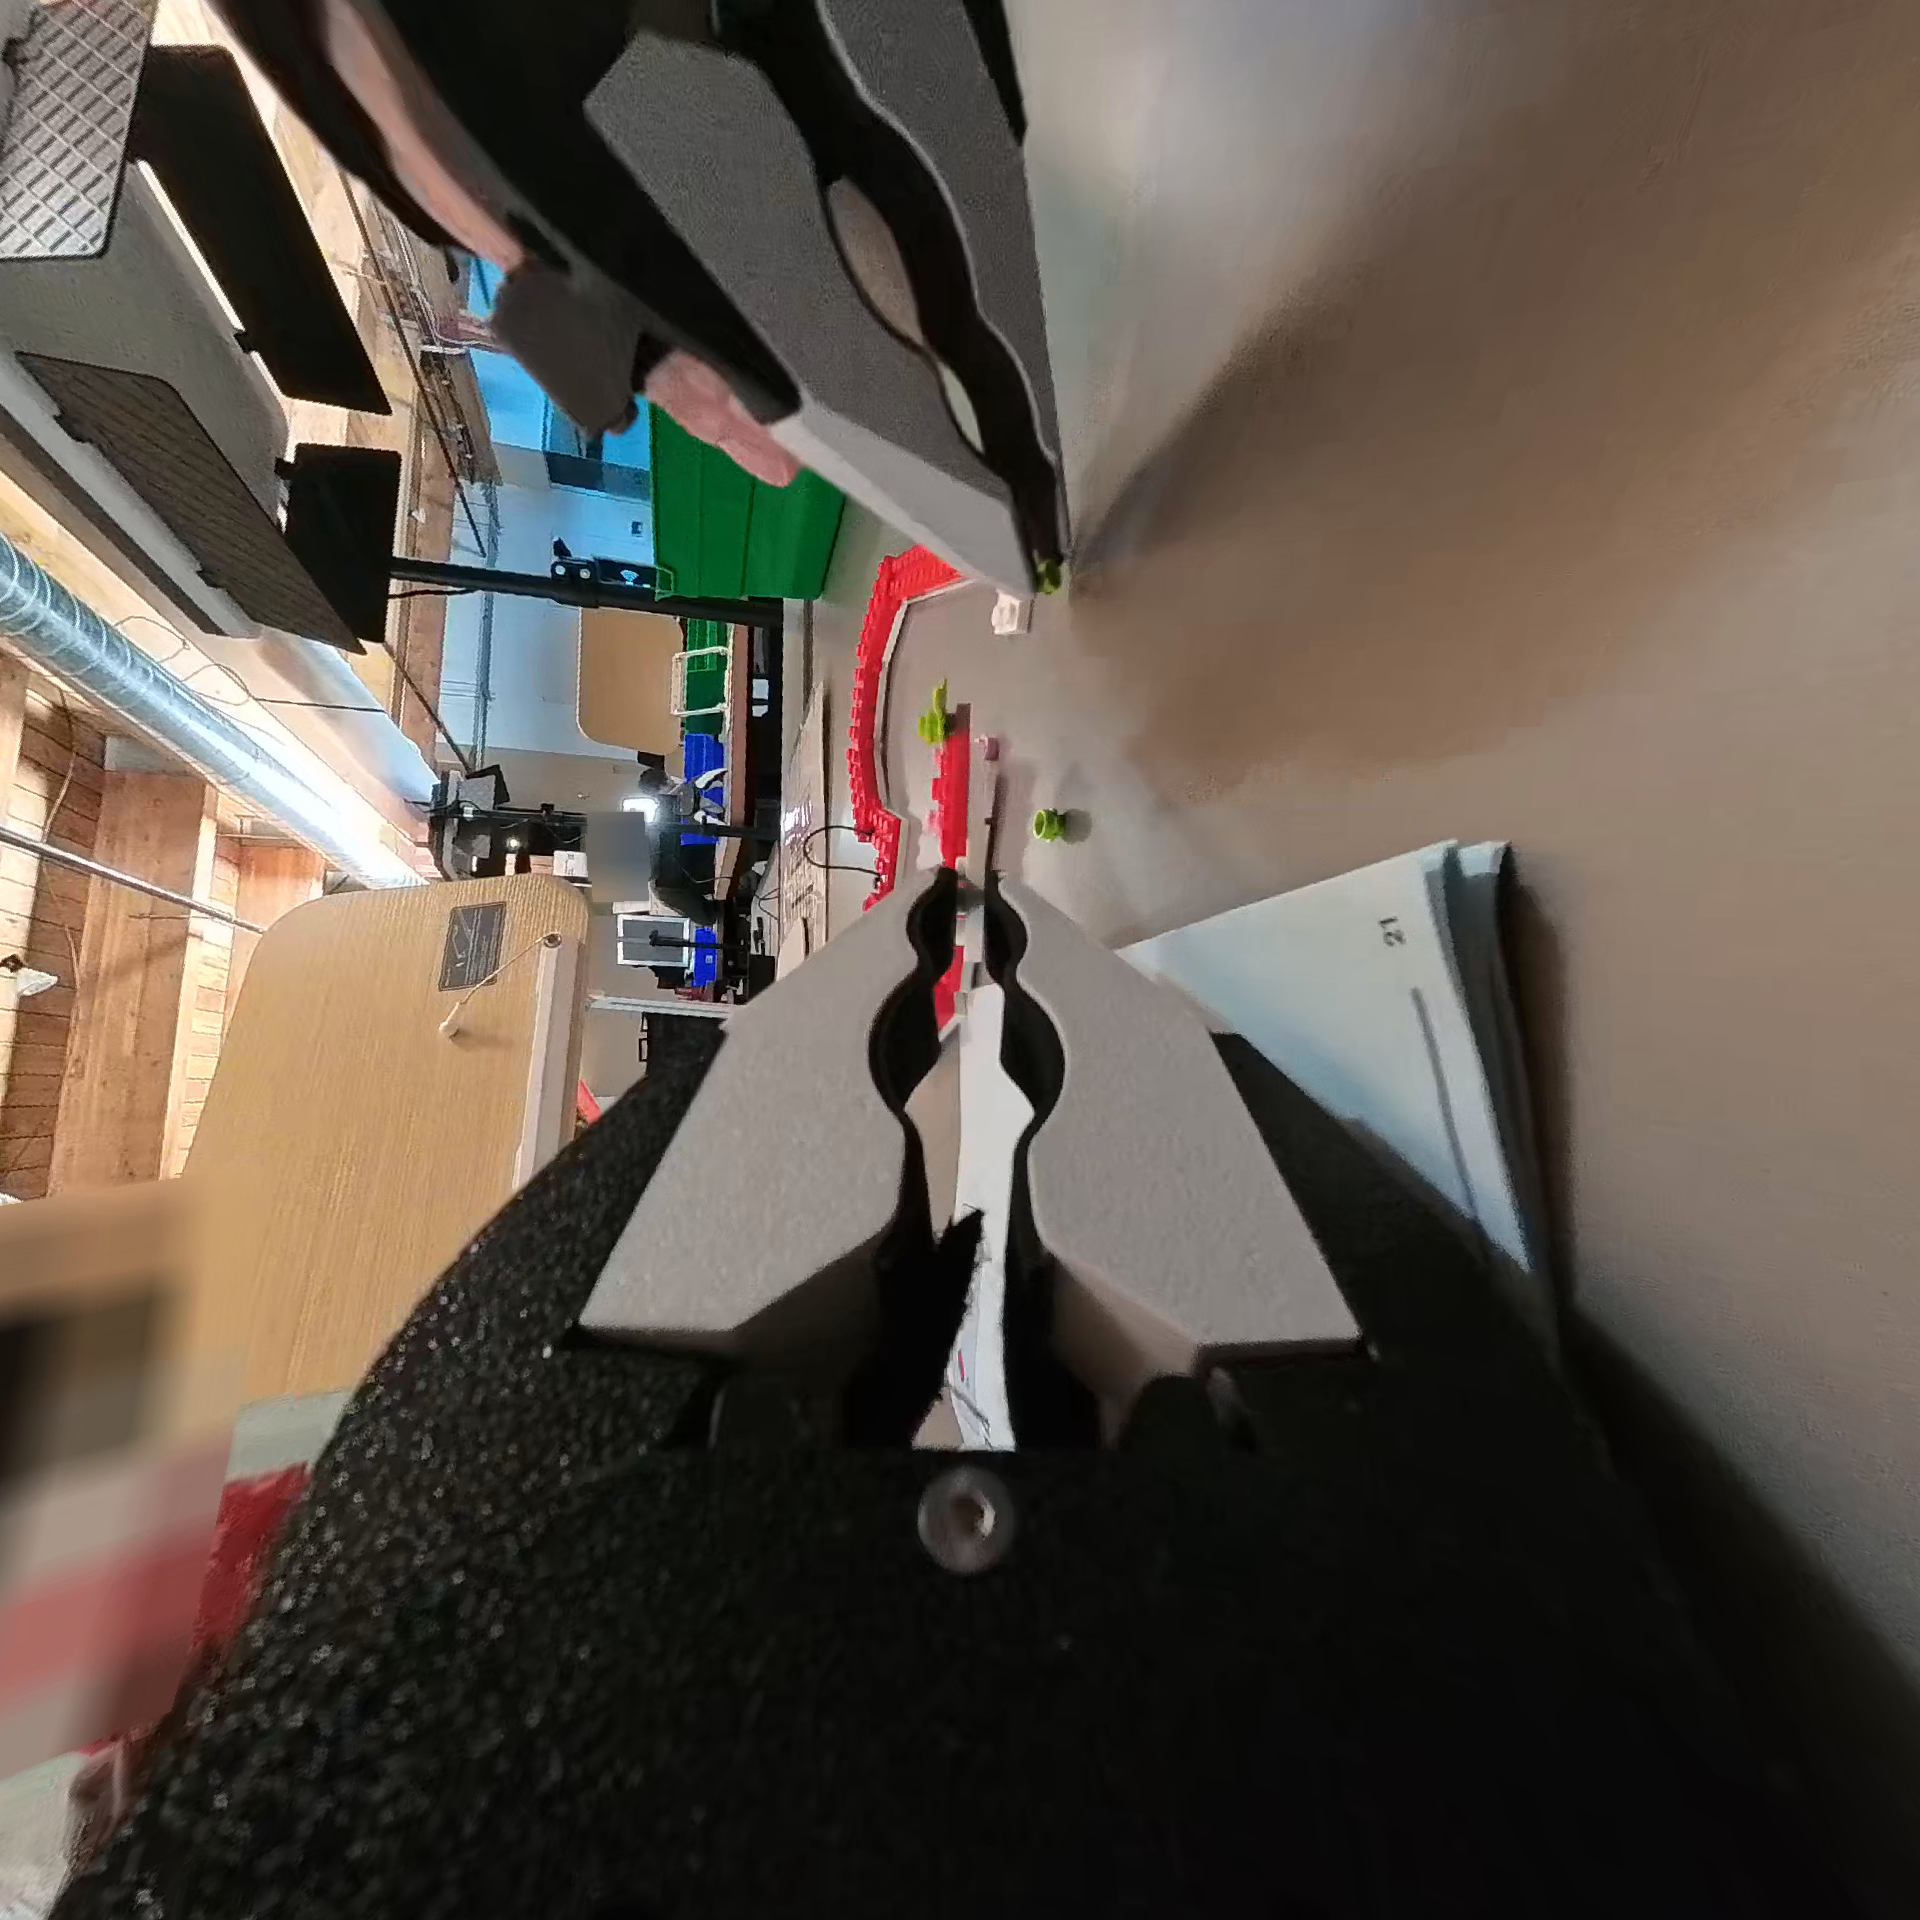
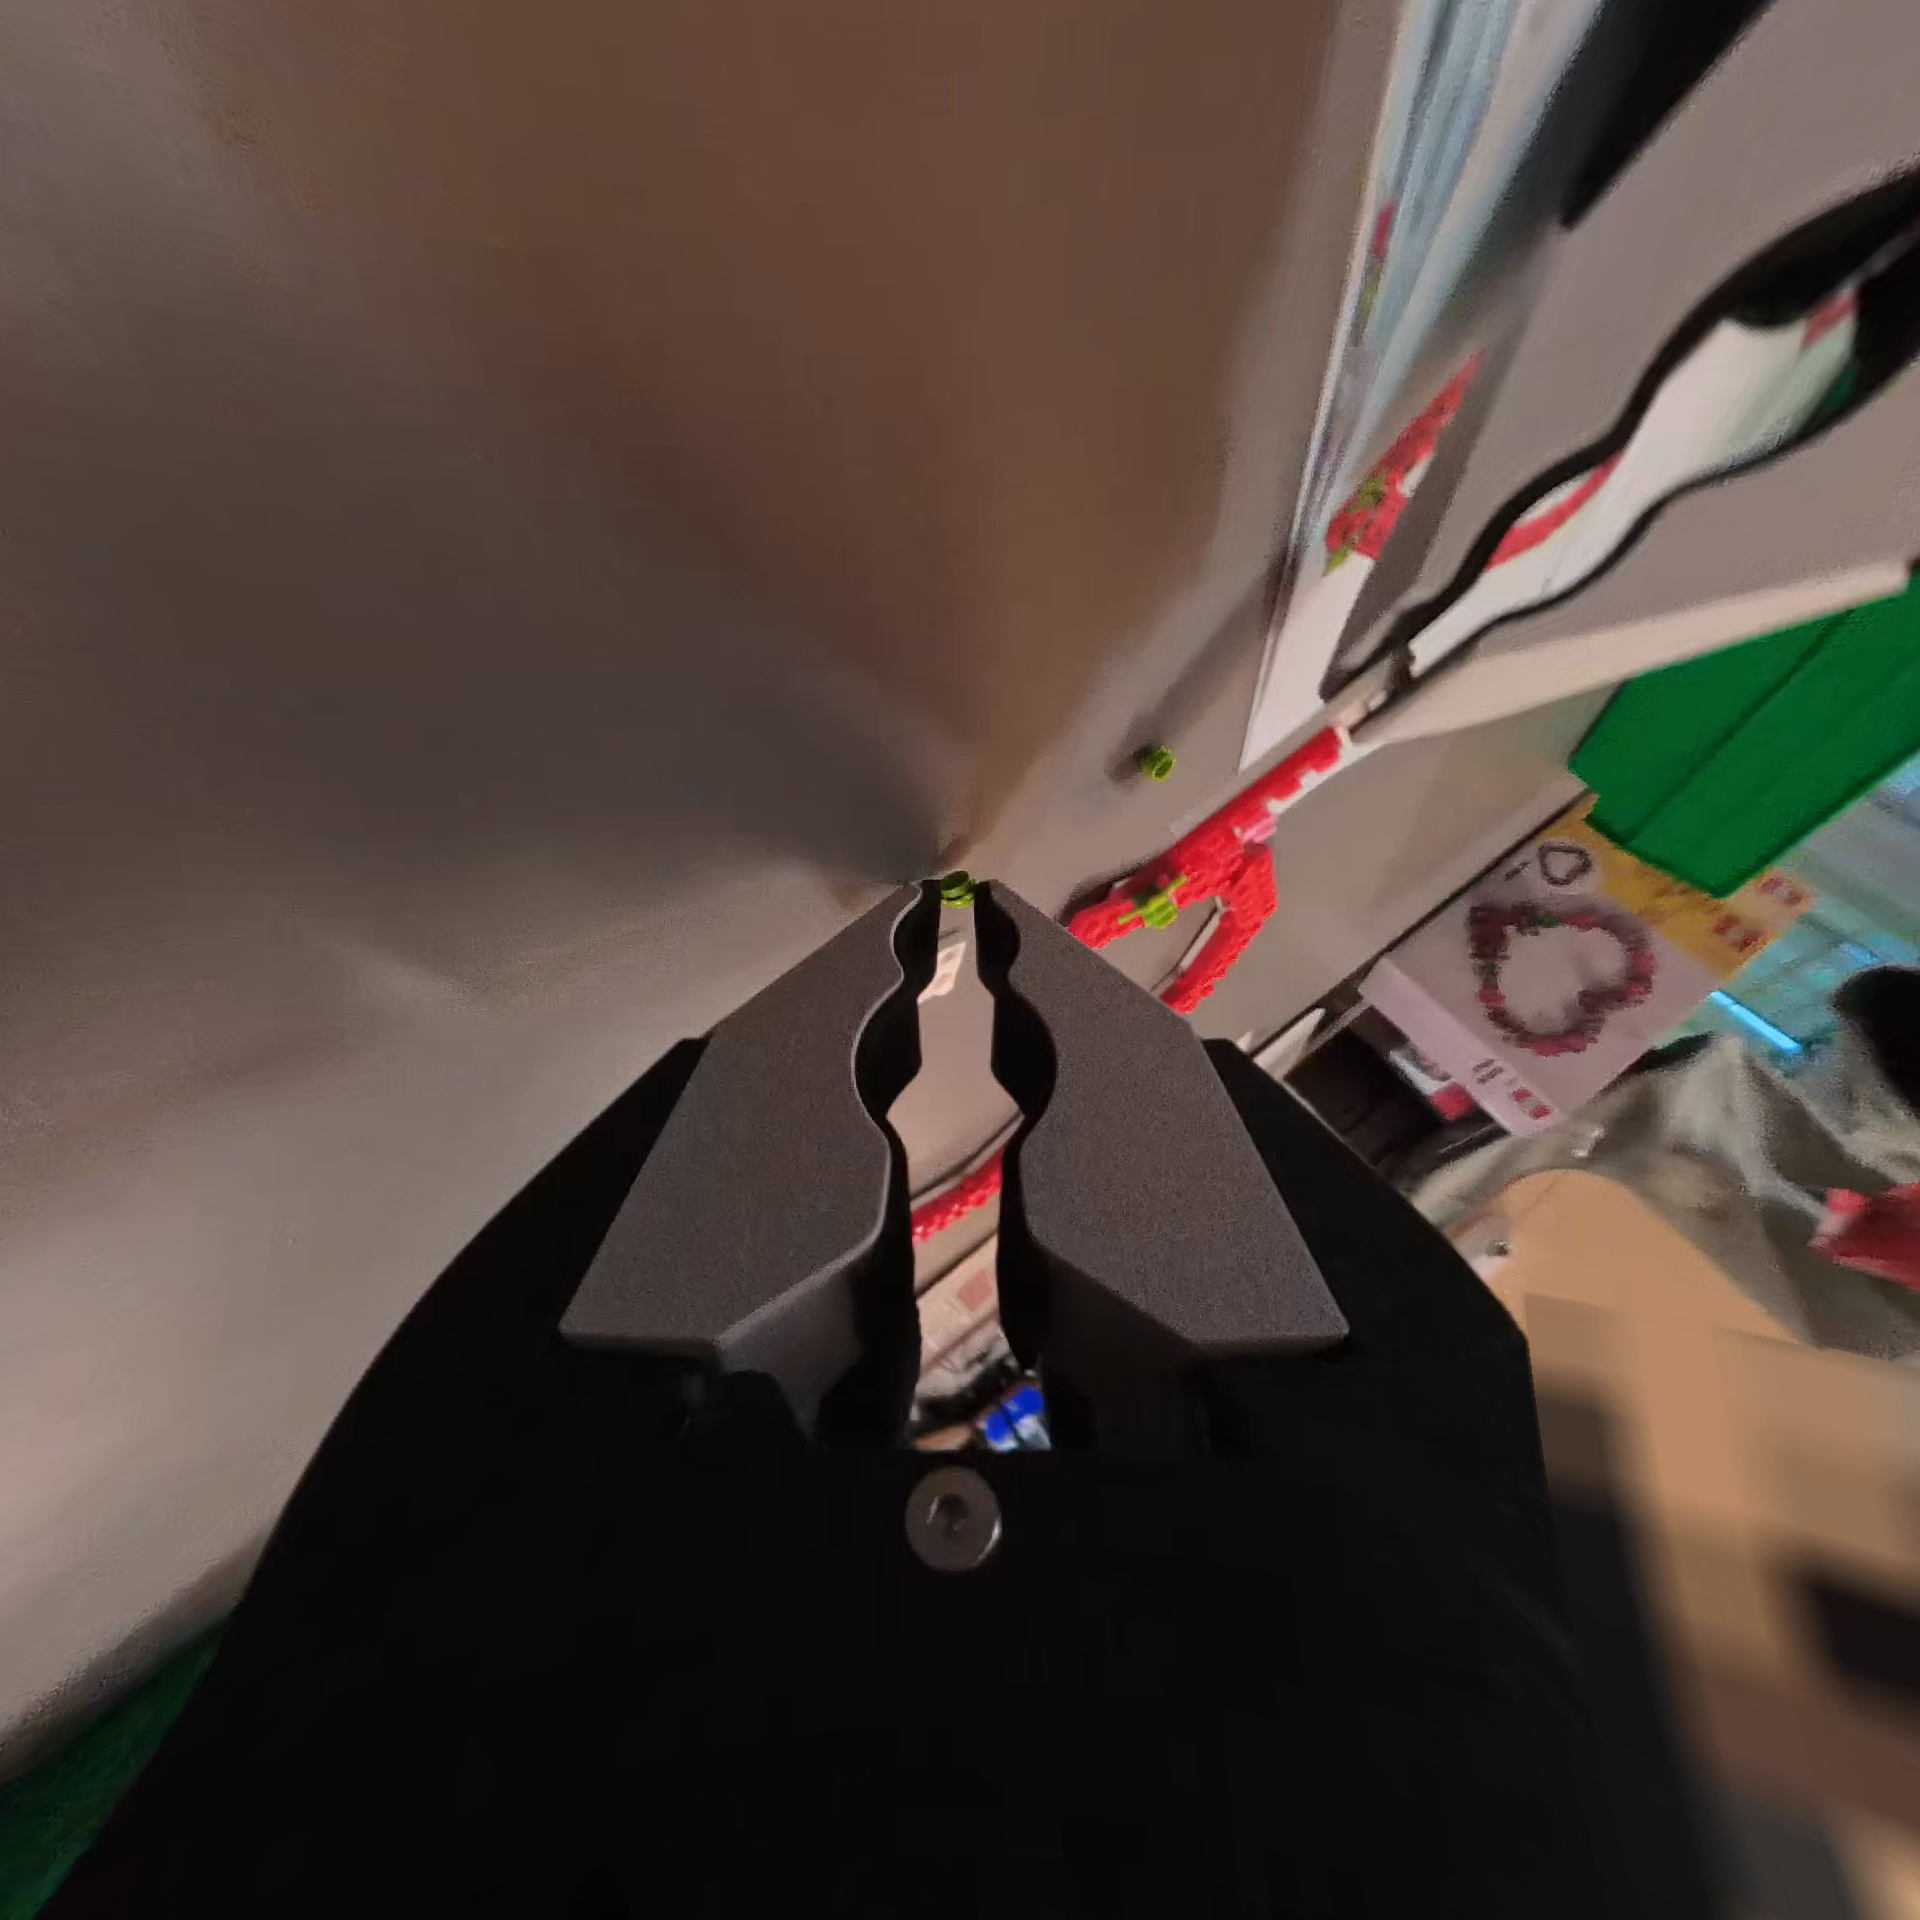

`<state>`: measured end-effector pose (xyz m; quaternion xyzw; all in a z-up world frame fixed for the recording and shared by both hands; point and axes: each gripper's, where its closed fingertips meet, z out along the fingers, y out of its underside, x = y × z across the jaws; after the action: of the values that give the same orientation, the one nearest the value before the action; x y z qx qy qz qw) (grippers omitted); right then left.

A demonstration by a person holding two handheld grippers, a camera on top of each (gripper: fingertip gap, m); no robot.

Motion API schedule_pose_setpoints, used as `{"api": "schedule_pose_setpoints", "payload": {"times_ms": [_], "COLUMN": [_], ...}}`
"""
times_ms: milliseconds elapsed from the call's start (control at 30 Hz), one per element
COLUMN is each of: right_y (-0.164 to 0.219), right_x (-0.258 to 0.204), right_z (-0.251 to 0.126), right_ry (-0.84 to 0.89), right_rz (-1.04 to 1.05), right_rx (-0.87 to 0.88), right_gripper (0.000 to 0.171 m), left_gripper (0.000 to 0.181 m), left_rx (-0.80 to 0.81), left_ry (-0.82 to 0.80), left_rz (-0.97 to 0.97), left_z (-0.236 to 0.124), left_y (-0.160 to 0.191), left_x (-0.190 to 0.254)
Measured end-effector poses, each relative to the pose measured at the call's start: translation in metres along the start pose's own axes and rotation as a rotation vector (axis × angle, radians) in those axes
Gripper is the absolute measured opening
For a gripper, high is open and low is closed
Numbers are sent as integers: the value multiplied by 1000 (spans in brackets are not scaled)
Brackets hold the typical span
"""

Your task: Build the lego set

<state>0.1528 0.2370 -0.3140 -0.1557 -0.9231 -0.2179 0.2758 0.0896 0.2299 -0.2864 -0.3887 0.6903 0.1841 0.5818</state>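
Two grippers are at work, and each of yours is nearly closed on something small: your right gripper (image 2: 957, 888) pinches a lime green stud piece (image 2: 957, 890) at its very tips, low against the grey table (image 2: 520, 623), while your left gripper (image 1: 966, 891) nips the near end of a narrow red and white strip (image 1: 961, 821). That strip's long axis runs straight away from the left fingers, along the tabletop toward the curved red frame (image 1: 871, 717). Beyond it a second lime stud (image 1: 1049, 824) lies loose, a lime sprig piece (image 1: 938, 715) sits beside the strip, and a small white piece (image 1: 1010, 613) rests near the right gripper's tips. An open instruction booklet (image 1: 1351, 997) lies just beside your left gripper. Judging by the frame, which reads as only part of a red outline, the build looks midway: greenery and loose pieces are yet to be placed.
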Motion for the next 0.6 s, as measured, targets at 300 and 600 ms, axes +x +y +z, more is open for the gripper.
{"api": "schedule_pose_setpoints", "payload": {"times_ms": [300, 600], "right_y": [-16, -16], "right_x": [3, 6], "right_z": [-4, -4], "right_ry": [39, 66], "right_rz": [-106, -97], "right_rx": [-7, 11], "right_gripper": [5, 13], "left_gripper": [3, 2], "left_rx": [-2, -1], "left_ry": [8, 15], "left_rz": [-3, -3], "left_z": [0, 0], "left_y": [1, 1], "left_x": [1, 2]}}
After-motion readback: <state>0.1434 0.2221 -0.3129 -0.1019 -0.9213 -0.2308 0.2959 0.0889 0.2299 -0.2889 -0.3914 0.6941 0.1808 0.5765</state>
